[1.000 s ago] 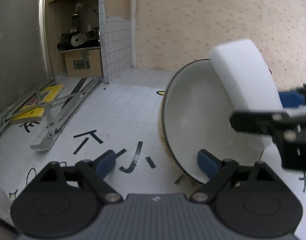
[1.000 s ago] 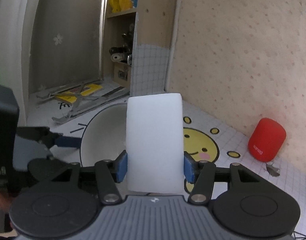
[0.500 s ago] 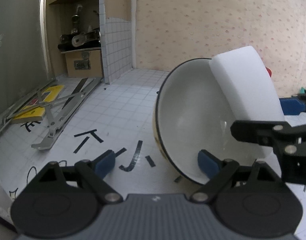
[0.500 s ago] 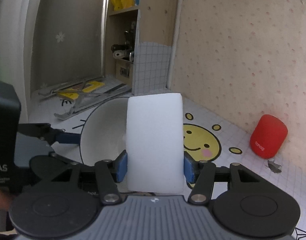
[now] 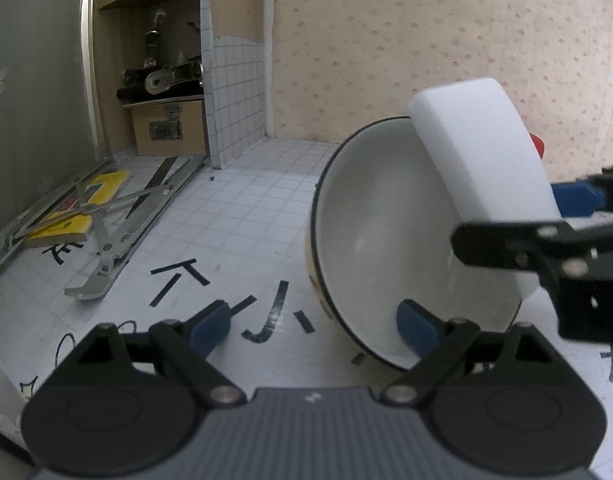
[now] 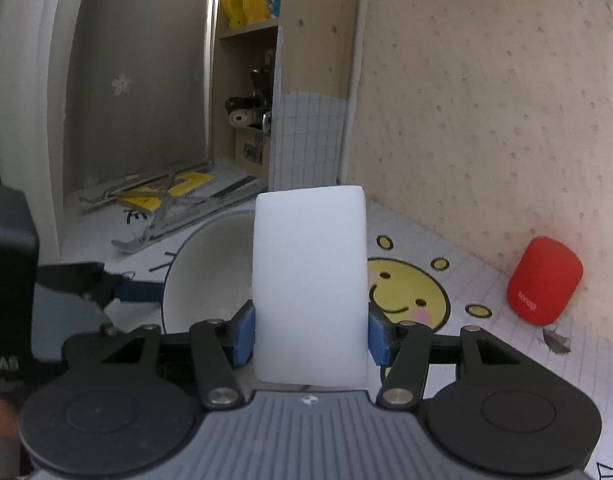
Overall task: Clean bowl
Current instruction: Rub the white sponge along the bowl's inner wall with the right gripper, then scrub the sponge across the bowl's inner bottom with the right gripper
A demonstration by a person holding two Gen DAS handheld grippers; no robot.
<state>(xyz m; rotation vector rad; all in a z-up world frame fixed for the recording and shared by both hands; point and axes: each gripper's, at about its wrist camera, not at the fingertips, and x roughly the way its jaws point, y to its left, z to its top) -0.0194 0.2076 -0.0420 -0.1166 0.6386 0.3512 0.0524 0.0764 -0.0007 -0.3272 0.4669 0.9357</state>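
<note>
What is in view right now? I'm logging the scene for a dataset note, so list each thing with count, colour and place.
bowl: one, white with dark rim, tilted on the mat, the left gripper's right finger inside it
sponge: one, white, between the right gripper's fingers, over the bowl
mat: one, white grid with black marks and a yellow smiley, under everything
speaker: one, red, on the mat by the wall
metal stand: one, silver, folded flat at the mat's far left
yellow book: one, under the stand
shelf: one, wooden, back corner, holding dark tools
left gripper: black with blue pads, open
right gripper: same, shut on the sponge
</note>
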